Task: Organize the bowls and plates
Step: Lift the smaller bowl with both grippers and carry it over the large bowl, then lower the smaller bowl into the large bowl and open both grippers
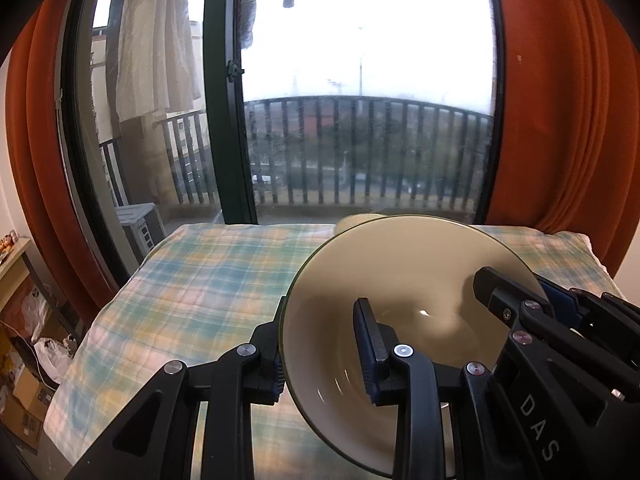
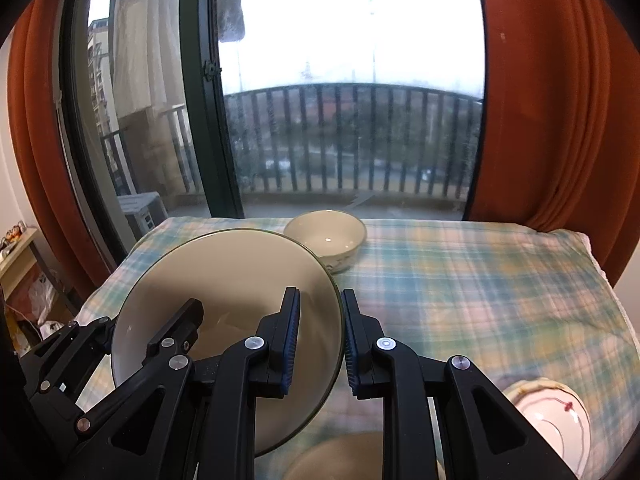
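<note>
While both grippers' jaws clamp opposite rims, the cream plate (image 2: 240, 280) hangs tilted between them.

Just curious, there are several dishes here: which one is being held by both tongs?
The big cream plate, gripped on opposite rims by the left tongs and right tongs. The small bowl behind sits untouched on the cloth.

left gripper (image 1: 322, 356): clamped, tilted down | right gripper (image 2: 320, 340): clamped, tilted down, close beside left
</note>
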Action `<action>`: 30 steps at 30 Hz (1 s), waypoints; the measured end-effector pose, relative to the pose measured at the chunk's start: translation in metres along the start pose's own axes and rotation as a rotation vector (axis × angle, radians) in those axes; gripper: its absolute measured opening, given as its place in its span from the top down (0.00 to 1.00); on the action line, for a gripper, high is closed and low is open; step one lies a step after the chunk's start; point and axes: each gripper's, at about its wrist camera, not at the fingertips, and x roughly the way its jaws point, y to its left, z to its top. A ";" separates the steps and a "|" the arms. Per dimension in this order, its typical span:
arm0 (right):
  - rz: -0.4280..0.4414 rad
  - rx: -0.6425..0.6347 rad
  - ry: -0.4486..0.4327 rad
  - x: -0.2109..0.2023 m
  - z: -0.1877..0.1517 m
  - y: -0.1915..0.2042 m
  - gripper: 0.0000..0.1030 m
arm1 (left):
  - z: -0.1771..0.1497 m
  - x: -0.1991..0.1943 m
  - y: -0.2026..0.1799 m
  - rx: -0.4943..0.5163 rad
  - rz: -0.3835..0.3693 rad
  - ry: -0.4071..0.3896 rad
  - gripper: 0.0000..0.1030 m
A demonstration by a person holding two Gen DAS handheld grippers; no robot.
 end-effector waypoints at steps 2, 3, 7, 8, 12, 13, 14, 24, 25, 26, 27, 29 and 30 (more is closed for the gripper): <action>-0.005 0.009 -0.004 -0.008 -0.006 -0.008 0.77 | -0.004 -0.005 -0.007 0.005 -0.007 0.000 0.72; -0.006 0.012 -0.005 -0.011 -0.008 -0.012 0.77 | -0.006 -0.007 -0.011 0.009 -0.010 -0.001 0.72; -0.007 0.031 -0.002 -0.024 -0.019 -0.027 0.77 | -0.014 -0.016 -0.026 0.022 -0.023 0.007 0.72; -0.007 0.035 -0.001 -0.026 -0.021 -0.030 0.77 | -0.016 -0.018 -0.029 0.024 -0.025 0.006 0.72; -0.016 0.047 -0.005 -0.038 -0.033 -0.042 0.77 | -0.024 -0.026 -0.041 0.036 -0.038 0.005 0.72; -0.020 0.052 -0.005 -0.041 -0.037 -0.045 0.77 | -0.027 -0.028 -0.044 0.042 -0.043 0.007 0.72; -0.021 0.056 -0.004 -0.043 -0.040 -0.048 0.77 | -0.030 -0.030 -0.047 0.045 -0.050 0.010 0.72; -0.044 0.092 0.018 -0.061 -0.070 -0.069 0.77 | -0.052 -0.039 -0.070 0.080 -0.085 0.038 0.72; -0.044 0.093 0.022 -0.062 -0.072 -0.070 0.77 | -0.054 -0.039 -0.071 0.082 -0.087 0.042 0.72; -0.043 0.095 0.025 -0.062 -0.074 -0.071 0.77 | -0.056 -0.039 -0.071 0.082 -0.089 0.046 0.72; -0.041 0.097 0.029 -0.062 -0.077 -0.071 0.77 | -0.059 -0.039 -0.071 0.083 -0.089 0.050 0.72; -0.037 0.098 0.037 -0.063 -0.082 -0.071 0.77 | -0.065 -0.039 -0.072 0.081 -0.090 0.059 0.72; -0.036 0.100 0.042 -0.062 -0.085 -0.071 0.77 | -0.069 -0.038 -0.072 0.081 -0.088 0.065 0.72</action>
